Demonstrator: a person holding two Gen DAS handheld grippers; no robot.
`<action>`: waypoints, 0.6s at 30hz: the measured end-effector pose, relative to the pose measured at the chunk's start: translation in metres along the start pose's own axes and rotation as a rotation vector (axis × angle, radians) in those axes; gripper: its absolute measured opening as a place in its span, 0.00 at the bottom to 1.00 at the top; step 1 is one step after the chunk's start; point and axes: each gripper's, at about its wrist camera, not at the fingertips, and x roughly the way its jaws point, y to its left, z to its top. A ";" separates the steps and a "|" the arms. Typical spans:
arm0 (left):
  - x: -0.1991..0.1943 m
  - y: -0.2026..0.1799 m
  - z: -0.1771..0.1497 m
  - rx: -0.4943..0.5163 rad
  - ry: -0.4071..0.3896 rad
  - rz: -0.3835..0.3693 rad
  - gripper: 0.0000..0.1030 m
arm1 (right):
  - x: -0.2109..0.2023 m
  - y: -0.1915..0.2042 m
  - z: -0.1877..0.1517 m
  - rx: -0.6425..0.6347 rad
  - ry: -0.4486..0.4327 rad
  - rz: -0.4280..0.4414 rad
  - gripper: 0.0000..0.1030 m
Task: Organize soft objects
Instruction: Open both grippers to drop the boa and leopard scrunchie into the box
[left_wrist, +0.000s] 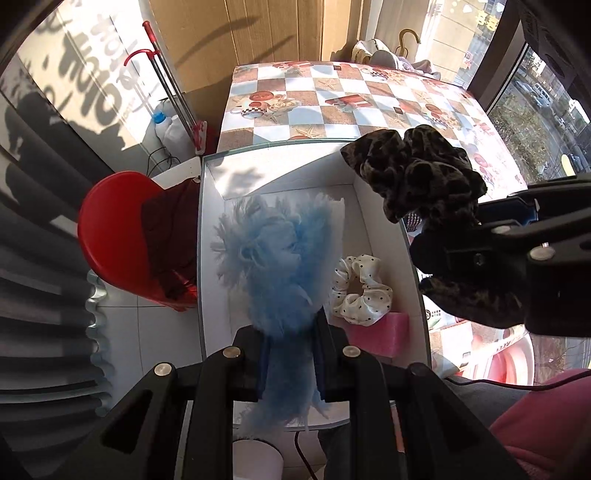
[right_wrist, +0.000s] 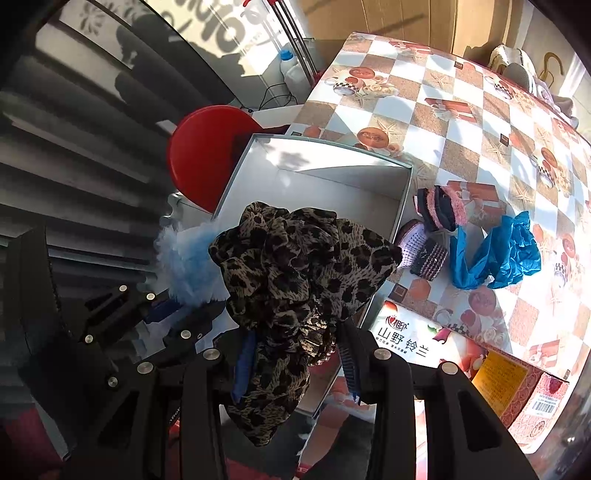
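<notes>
While both tongs grip soft pieces, the white box (left_wrist: 280, 177) waits below.
Left gripper (left_wrist: 290, 354) clenches the blue fluffy piece (left_wrist: 277, 258); right gripper (right_wrist: 295, 354) clenches the leopard scrunchie (right_wrist: 291, 266). Lower each toward twelve o'clock, well inside the walls, before releasing.

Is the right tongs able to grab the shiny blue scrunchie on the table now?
Probably not yet. The right tongs are shut on the leopard scrunchie, so they have no free grip. The blue scrunchie lies uncovered on the checkered table, beside the white box, with nothing blocking it.
</notes>
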 end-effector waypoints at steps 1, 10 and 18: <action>0.001 -0.001 0.000 0.000 0.001 0.000 0.21 | 0.000 0.000 0.000 0.000 0.001 0.001 0.40; 0.004 0.000 0.001 0.000 0.012 -0.003 0.22 | 0.002 -0.001 -0.002 -0.009 0.007 0.004 0.40; 0.007 0.000 0.002 0.001 0.030 -0.007 0.22 | 0.005 0.000 -0.001 -0.005 0.011 0.007 0.40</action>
